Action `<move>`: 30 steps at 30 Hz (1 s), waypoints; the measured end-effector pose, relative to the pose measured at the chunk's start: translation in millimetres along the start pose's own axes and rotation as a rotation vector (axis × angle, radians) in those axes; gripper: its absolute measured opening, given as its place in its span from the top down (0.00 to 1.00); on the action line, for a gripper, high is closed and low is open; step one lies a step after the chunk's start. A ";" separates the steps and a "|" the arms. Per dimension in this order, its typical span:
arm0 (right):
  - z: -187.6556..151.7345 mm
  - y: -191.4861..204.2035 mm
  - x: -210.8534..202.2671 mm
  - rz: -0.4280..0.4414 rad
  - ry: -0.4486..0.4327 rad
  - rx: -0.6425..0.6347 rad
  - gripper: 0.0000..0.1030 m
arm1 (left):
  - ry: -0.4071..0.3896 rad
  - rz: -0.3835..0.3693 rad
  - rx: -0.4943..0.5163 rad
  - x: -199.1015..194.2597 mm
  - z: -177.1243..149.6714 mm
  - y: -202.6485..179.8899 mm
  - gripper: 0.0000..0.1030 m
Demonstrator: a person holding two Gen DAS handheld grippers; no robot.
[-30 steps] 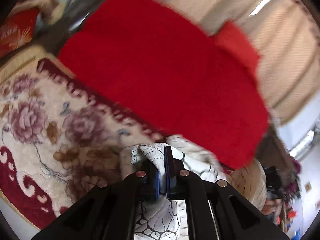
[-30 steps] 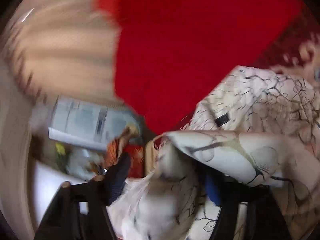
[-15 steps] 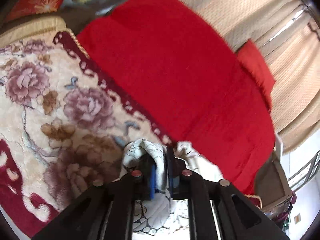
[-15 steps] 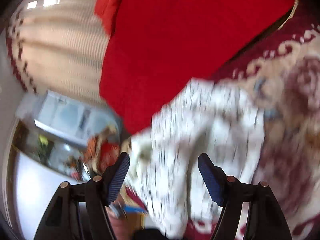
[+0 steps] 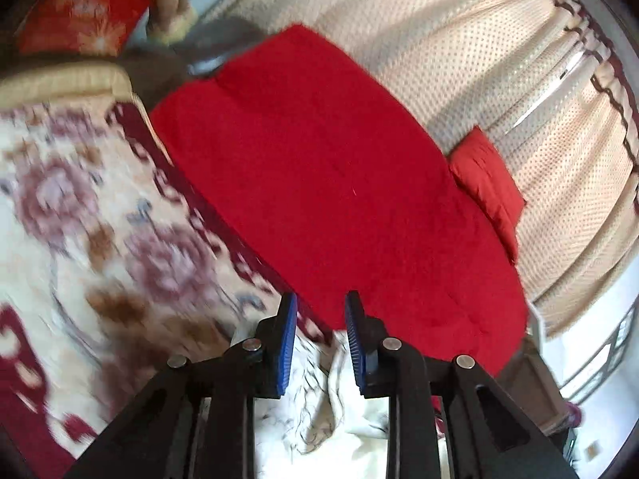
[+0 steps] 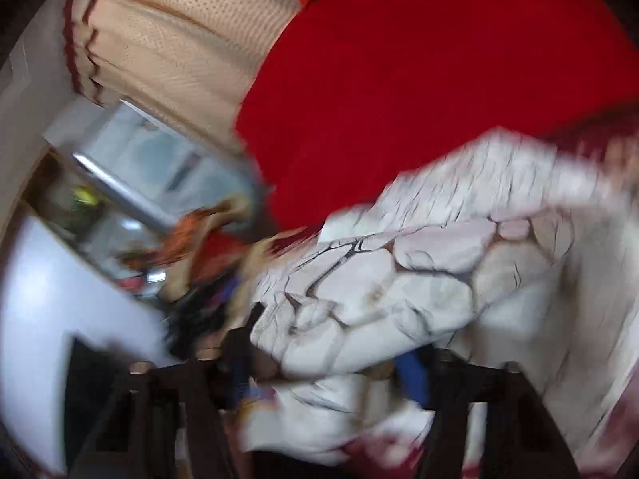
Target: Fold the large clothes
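Observation:
The white garment with a dark crackle print (image 5: 319, 423) lies bunched low in the left wrist view, behind the fingertips. My left gripper (image 5: 319, 311) has its jaws opening, and nothing is between the blue pads (image 5: 288, 331). Beyond the tips are the red blanket and the floral cover. The right wrist view is blurred. There a thick fold of the same garment (image 6: 379, 291) fills the gap of my right gripper (image 6: 325, 355). Its jaws are closing on the fold, and the cloth reaches both fingers. The rest of the garment spreads up and to the right.
A large red blanket (image 5: 339, 183) covers the surface ahead, next to a cream floral cover with a dark red border (image 5: 100, 239). A red pillow (image 5: 487, 183) rests against dotted beige curtains (image 5: 439, 40). A window and room clutter (image 6: 131, 183) show at the left.
My left gripper let go of the garment, and its jaws parted. My right gripper, open and clear of the cloth half a second ago, swung over and closed around a fold.

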State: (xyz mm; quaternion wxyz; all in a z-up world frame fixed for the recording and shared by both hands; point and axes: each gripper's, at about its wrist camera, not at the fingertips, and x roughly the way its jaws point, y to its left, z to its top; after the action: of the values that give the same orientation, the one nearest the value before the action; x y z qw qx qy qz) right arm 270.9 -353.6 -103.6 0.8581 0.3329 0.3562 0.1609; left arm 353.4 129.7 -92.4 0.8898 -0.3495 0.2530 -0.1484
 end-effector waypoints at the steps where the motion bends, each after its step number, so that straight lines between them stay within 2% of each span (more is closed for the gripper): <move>1: 7.9 -0.1 9.7 -0.093 -0.014 -0.033 0.71 | -0.021 0.025 0.029 -3.6 3.5 -0.7 0.70; 3: 29.3 -6.3 32.4 -0.339 -0.082 -0.109 0.72 | -0.020 0.034 0.053 -3.5 5.9 1.2 0.60; 5: 51.3 -25.0 43.5 -0.488 -0.171 -0.111 0.72 | 0.033 0.021 0.069 1.9 6.2 4.1 0.58; 7: 69.2 -53.5 43.5 -0.462 -0.220 0.028 0.71 | 0.118 0.019 0.075 10.1 2.1 7.2 0.46; 8: 74.2 -70.9 39.6 -0.406 -0.230 0.145 0.71 | 0.190 0.021 0.080 20.7 -2.4 10.8 0.36; 9: 73.2 -74.7 39.8 -0.372 -0.224 0.198 0.70 | 0.243 0.033 0.087 27.7 -5.7 13.1 0.30; 11: 68.7 -84.8 25.4 -0.315 -0.203 0.241 0.53 | 0.314 0.083 0.100 37.5 -13.5 14.9 0.29; 12: 62.3 -83.9 15.5 -0.319 -0.208 0.220 0.25 | 0.342 0.114 0.104 40.9 -17.2 18.2 0.29; 13: 54.2 -79.9 8.9 -0.325 -0.231 0.203 0.17 | 0.361 0.140 0.096 43.3 -19.1 23.0 0.28; 15: 39.7 -71.8 -3.4 -0.300 -0.266 0.160 0.17 | 0.394 0.178 0.064 45.2 -23.9 32.2 0.28; 18: 22.8 -59.8 -15.8 -0.236 -0.258 0.144 0.17 | 0.413 0.186 0.070 42.3 -32.5 35.4 0.29; 20: 18.2 -56.5 -21.4 -0.201 -0.202 0.124 0.17 | 0.412 0.175 0.094 43.1 -35.5 30.0 0.30; 23: 2.0 -50.3 -11.2 -0.222 -0.102 0.096 0.18 | 0.418 0.162 0.157 50.0 -39.0 18.6 0.64; 24: -1.2 -48.7 -4.6 -0.207 -0.072 0.092 0.19 | 0.426 0.165 0.174 53.5 -41.3 14.8 0.71; 27: -2.3 -40.0 16.6 -0.138 -0.028 0.083 0.19 | 0.429 0.117 0.153 63.1 -39.4 10.8 0.78; 29: 2.5 -33.9 38.7 -0.132 0.015 0.054 0.27 | 0.425 0.074 0.146 67.4 -34.8 4.6 0.82; 30: 7.8 -31.9 51.0 -0.135 0.040 0.050 0.36 | 0.418 0.057 0.146 70.1 -31.5 1.7 0.85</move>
State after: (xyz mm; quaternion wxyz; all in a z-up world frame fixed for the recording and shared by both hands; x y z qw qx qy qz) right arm 313.2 -354.2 -147.1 0.8510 0.3263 0.3990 0.1006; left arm 394.1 82.8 -137.7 0.8448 -0.2383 0.4304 -0.2102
